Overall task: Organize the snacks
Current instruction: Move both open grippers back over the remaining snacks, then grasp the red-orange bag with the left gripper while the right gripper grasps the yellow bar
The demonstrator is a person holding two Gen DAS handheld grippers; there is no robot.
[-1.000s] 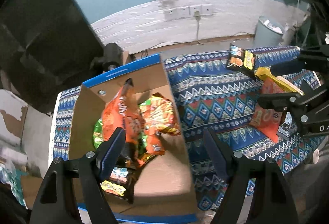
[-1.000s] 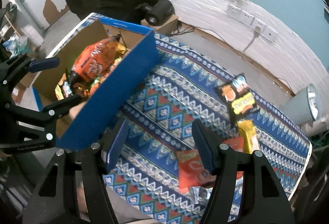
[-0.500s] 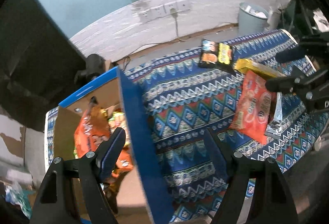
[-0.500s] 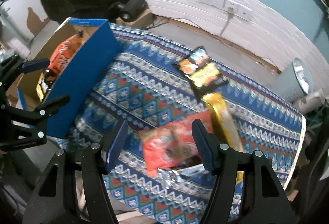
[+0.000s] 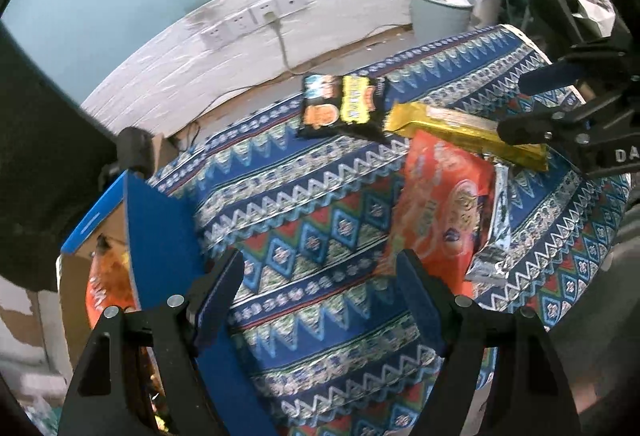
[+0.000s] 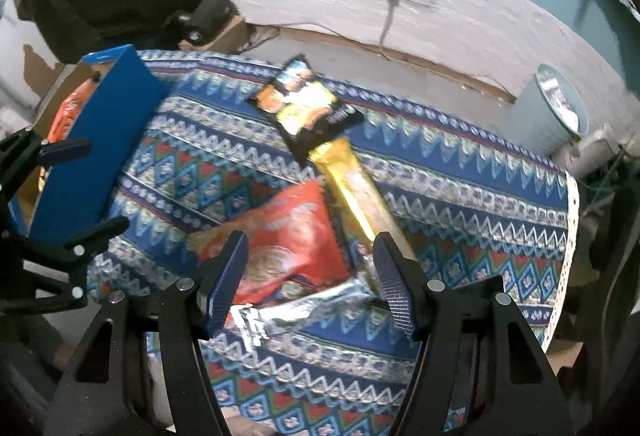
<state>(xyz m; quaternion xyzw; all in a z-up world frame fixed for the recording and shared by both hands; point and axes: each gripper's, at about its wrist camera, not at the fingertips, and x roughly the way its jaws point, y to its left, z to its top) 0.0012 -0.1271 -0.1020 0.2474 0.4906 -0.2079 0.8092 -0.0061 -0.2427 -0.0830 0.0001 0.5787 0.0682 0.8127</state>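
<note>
While the left gripper (image 5: 320, 300) hung with its jaws wide and nothing between them, the box (image 5: 160, 236) stood at the left edge of its view, its blue wall partly behind the left finger (image 5: 218, 296). An orange bag (image 5: 108, 288) showed inside the box. Patterned cloth (image 5: 304, 196) filled the middle. At upper centre lay a black bag (image 5: 340, 108), touching a gold pack (image 5: 464, 132) to its right; below these an orange-red bag (image 5: 444, 212) lay over a silver pack (image 5: 496, 232). A bin (image 5: 440, 12) stood at upper right beyond the table.

From the right wrist, the right gripper (image 6: 310, 276) was spread wide and empty, above the orange-red bag (image 6: 288, 236) and silver pack (image 6: 296, 310). The gold pack (image 6: 356, 184) ran behind its right finger (image 6: 394, 288). The left gripper (image 6: 76, 192) stood at the left edge, before the box (image 6: 100, 140).
</note>
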